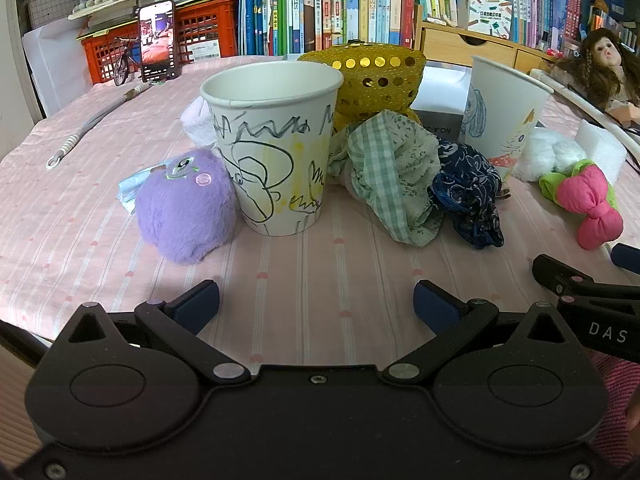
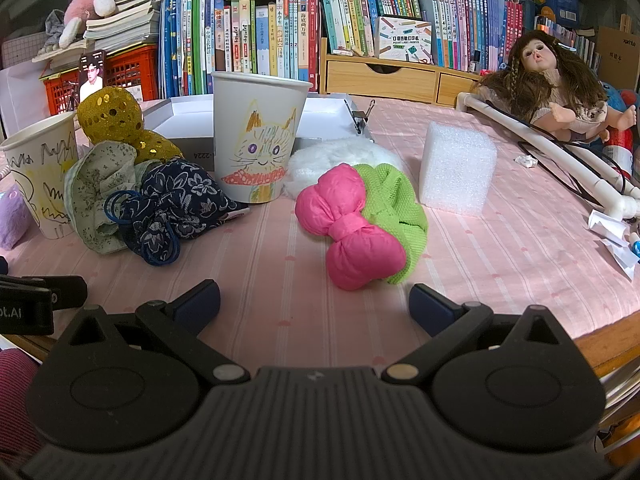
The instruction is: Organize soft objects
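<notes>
Two drawn-on paper cups stand on the pink cloth: one with scribbles (image 1: 276,144) (image 2: 38,176), one with a cat drawing (image 2: 258,136) (image 1: 504,116). A purple plush (image 1: 184,208) leans by the scribbled cup. Between the cups lie a green checked scrunchie (image 1: 388,184) (image 2: 96,192), a navy floral scrunchie (image 1: 468,196) (image 2: 180,200) and a gold sequin item (image 1: 376,80) (image 2: 112,120). A pink bow on green fabric (image 2: 348,224) (image 1: 588,200) lies before my right gripper (image 2: 314,304), which is open and empty. My left gripper (image 1: 316,300) is open and empty, short of the scribbled cup.
A white fluffy piece (image 2: 340,156) and a white foam block (image 2: 456,172) sit right of the cat cup. A doll (image 2: 560,92), a white tube (image 2: 560,156) and paper scraps lie at right. Books, a wooden drawer unit (image 2: 380,76), a red crate (image 1: 200,28) and a phone (image 1: 156,40) line the back.
</notes>
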`<state>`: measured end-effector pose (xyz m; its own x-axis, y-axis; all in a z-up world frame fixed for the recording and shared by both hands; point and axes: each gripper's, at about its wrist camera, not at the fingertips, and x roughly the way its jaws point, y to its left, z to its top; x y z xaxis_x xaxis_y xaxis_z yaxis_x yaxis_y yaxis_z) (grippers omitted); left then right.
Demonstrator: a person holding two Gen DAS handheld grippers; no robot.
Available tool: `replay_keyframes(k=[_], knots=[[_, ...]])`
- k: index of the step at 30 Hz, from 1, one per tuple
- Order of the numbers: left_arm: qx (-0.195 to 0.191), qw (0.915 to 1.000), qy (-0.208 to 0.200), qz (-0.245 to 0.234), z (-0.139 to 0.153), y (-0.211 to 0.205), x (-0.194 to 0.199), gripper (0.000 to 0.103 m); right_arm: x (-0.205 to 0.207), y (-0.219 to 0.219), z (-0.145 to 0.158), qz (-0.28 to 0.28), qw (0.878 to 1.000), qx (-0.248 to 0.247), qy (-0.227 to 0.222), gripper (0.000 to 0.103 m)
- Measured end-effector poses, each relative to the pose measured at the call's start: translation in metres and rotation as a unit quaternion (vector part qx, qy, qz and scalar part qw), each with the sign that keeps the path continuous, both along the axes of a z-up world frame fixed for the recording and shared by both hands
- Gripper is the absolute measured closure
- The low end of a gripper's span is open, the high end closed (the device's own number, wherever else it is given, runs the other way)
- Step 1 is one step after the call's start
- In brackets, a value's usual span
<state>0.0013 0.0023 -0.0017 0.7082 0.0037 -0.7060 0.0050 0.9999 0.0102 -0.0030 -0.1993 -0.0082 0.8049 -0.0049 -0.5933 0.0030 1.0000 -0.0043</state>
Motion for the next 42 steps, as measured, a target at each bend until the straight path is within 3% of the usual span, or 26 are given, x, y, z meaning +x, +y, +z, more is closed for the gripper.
replay_keyframes(k=[36, 42], knots=[[-0.001, 0.9999, -0.01, -0.014, 0.003, 0.01, -0.001, 0.0, -0.002, 0.0, -0.001, 0.003, 1.0, 0.003, -0.01, 0.0], [-0.026, 0.999, -0.018, -0.031, 0.012, 0.01, -0.006, 0.014, -0.009, -0.018, 0.004, 0.012, 0.998, 0.053, -0.033, 0.001]])
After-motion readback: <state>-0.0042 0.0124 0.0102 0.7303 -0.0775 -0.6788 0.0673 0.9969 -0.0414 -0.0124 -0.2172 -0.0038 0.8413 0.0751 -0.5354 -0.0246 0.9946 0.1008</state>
